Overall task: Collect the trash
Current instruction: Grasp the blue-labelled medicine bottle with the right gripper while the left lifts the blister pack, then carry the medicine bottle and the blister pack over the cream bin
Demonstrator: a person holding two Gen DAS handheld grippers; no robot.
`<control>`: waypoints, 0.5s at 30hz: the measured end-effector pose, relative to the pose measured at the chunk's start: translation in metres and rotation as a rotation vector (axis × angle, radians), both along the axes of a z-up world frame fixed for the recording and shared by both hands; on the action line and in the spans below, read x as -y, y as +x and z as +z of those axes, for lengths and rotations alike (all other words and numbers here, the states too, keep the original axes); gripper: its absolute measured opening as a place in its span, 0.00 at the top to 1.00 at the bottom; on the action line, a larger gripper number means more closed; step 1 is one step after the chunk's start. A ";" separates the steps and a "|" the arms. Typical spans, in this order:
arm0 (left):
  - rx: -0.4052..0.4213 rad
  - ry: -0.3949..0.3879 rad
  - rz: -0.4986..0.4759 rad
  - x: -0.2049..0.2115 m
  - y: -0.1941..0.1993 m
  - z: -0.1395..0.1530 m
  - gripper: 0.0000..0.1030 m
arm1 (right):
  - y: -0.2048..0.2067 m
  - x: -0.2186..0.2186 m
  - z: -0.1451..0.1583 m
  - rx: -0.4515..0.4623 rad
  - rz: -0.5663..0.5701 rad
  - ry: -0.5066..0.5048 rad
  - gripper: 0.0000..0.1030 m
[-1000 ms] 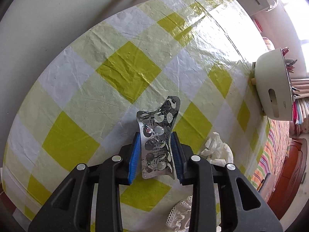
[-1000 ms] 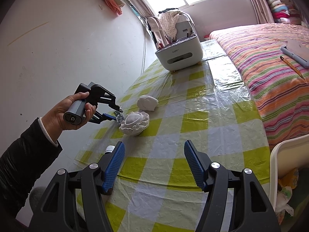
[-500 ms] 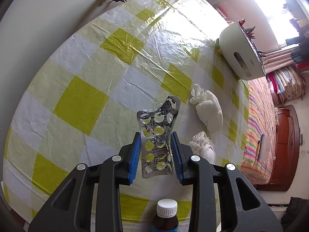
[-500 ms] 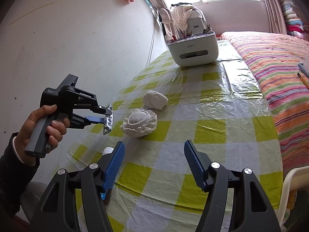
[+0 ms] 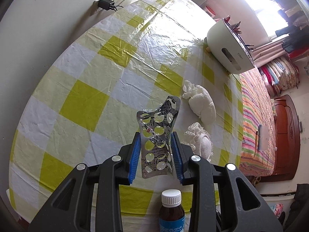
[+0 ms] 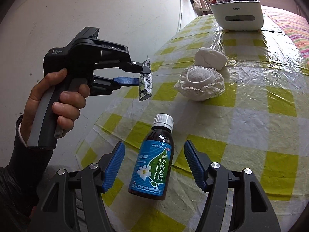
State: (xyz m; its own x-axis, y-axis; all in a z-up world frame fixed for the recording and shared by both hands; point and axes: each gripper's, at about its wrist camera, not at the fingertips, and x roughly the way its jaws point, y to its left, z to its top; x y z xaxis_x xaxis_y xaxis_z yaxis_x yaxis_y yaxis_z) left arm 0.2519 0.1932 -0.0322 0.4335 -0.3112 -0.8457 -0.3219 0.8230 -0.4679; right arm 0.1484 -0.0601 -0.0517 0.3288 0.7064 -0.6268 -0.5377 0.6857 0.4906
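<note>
My left gripper (image 5: 156, 147) is shut on a silver pill blister pack (image 5: 157, 135) and holds it in the air above the checked table; the pack also shows in the right wrist view (image 6: 145, 85). A brown medicine bottle (image 6: 152, 160) with a white cap and blue label stands at the table's near edge, between the open fingers of my right gripper (image 6: 154, 166), not touching them. The bottle's cap shows in the left wrist view (image 5: 171, 195). A crumpled white tissue (image 6: 209, 58) and a lace-edged white cloth (image 6: 199, 83) lie further back.
A white utensil holder (image 6: 236, 16) stands at the table's far end. The wall runs along the left side, with a socket and plug (image 5: 105, 3). A striped bed (image 5: 255, 127) lies beyond the table's right edge.
My right gripper has moved forward and down until the bottle stands between its fingers. My left gripper has lifted the blister pack higher and drawn back toward the near edge.
</note>
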 end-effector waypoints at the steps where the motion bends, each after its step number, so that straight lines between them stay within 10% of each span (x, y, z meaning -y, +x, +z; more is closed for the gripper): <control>1: 0.002 0.005 -0.002 0.000 0.000 0.000 0.70 | -0.001 -0.009 -0.002 0.009 0.008 -0.037 0.40; 7: 0.013 0.032 -0.038 0.010 -0.001 0.002 0.70 | -0.010 -0.037 -0.016 0.080 0.042 -0.188 0.50; 15: 0.045 0.086 -0.095 0.031 -0.009 0.006 0.70 | -0.011 -0.009 -0.022 0.069 -0.022 -0.131 0.56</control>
